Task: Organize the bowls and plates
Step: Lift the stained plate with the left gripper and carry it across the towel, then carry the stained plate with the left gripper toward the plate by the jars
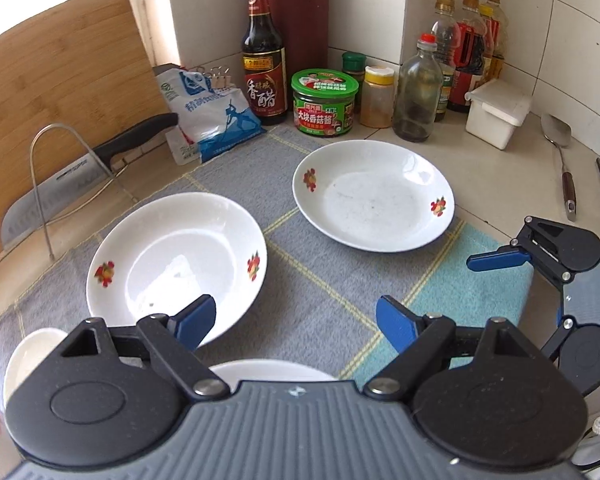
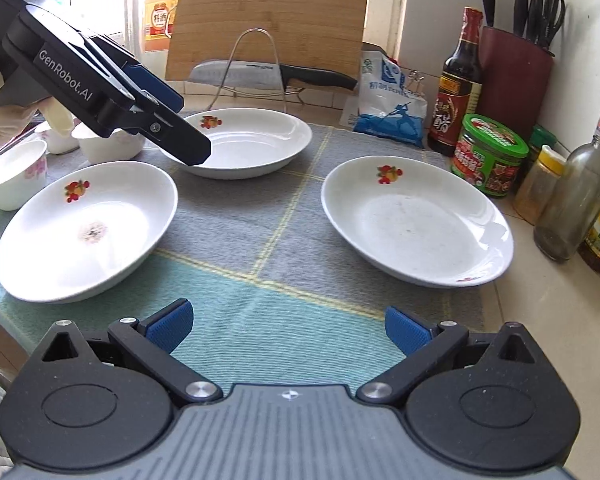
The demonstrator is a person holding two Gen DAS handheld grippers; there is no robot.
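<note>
Three white plates with red flower marks lie on a checked cloth (image 2: 284, 216). In the right wrist view one plate (image 2: 84, 232) is near left, one (image 2: 244, 140) is at the back, one (image 2: 416, 220) is at the right. Small white bowls (image 2: 16, 176) stand at the far left. My left gripper (image 1: 296, 320) is open and empty above the near edge of the back plate (image 1: 176, 264); it shows from the side in the right wrist view (image 2: 172, 120). My right gripper (image 2: 288, 326) is open and empty over bare cloth.
A cleaver (image 2: 260, 74) rests on a wire rack before a wooden board (image 2: 268, 16). A salt bag (image 2: 392, 100), vinegar bottle (image 2: 456, 84), green jar (image 2: 488, 156), other bottles and a knife block (image 2: 516, 76) line the back. A spatula (image 1: 564, 160) lies at the right.
</note>
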